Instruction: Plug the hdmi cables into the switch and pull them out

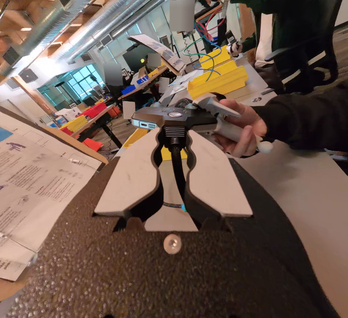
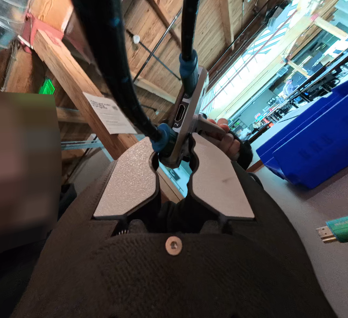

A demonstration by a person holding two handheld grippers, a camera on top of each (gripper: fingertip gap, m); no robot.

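Observation:
In the left wrist view, my left gripper is shut on a black ribbed HDMI plug seated in the near side of the dark grey switch, which has a round button on top. The plug's black cable runs back between my fingers. A hand holds the right gripper at the switch's right end. In the right wrist view, my right gripper is shut on the switch's edge. Two black cables with blue collars sit in its outer ports. The middle port is empty.
A green-sleeved HDMI plug lies loose on the grey table near a blue bin. Yellow bins stand behind the switch. Printed sheets lie at the left. A person in dark clothes stands at the far right.

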